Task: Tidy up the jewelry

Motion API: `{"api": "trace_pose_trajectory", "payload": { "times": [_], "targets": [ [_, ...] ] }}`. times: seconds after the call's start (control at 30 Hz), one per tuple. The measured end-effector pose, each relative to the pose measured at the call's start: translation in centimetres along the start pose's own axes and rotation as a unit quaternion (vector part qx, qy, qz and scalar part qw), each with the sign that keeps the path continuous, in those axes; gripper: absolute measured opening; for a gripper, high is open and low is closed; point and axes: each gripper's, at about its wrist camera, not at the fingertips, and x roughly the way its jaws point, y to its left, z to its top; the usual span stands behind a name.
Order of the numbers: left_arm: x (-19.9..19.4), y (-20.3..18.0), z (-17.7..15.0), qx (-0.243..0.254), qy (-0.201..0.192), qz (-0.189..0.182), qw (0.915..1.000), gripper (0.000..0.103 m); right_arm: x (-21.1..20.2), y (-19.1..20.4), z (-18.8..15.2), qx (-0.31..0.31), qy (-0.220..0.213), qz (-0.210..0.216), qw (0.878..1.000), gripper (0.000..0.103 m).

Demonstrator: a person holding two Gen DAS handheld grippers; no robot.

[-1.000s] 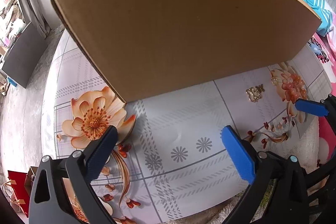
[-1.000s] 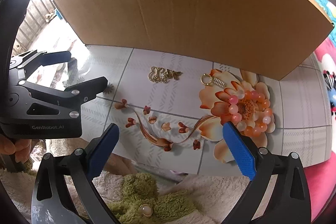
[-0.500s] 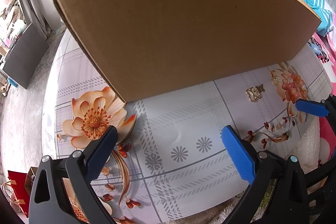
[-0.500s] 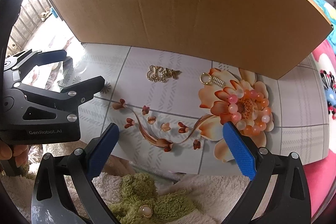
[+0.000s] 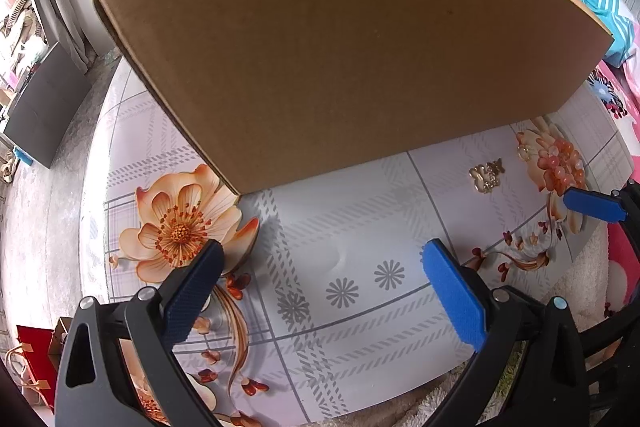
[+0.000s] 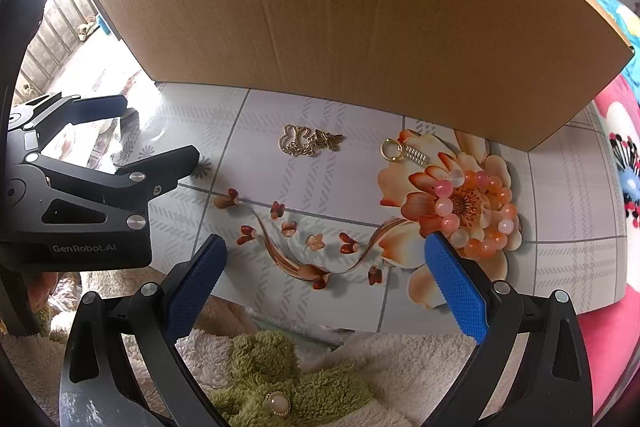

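The right gripper [image 6: 324, 283] hovers with its jaws spread wide and empty above the near edge of the flowered table [image 6: 328, 183]. Just beyond it lie a gold butterfly charm [image 6: 308, 141], a gold ring [image 6: 394, 150] and a pink bead bracelet [image 6: 474, 213], all in front of a tall cardboard box [image 6: 360, 11]. The left gripper [image 5: 320, 287], equally wide and empty, hangs over the table's left part, well apart from the jewelry.
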Motion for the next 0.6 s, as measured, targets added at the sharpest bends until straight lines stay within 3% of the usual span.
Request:
{"api": "trace_pose_trajectory", "payload": {
  "times": [0.6],
  "targets": [
    [-0.01,-0.04,-0.09,0.012,-0.008,-0.005,0.9999,0.098,-0.35,-0.29,-0.07,0.005,-0.008,0.013,1.0,0.096]
  ]
}}
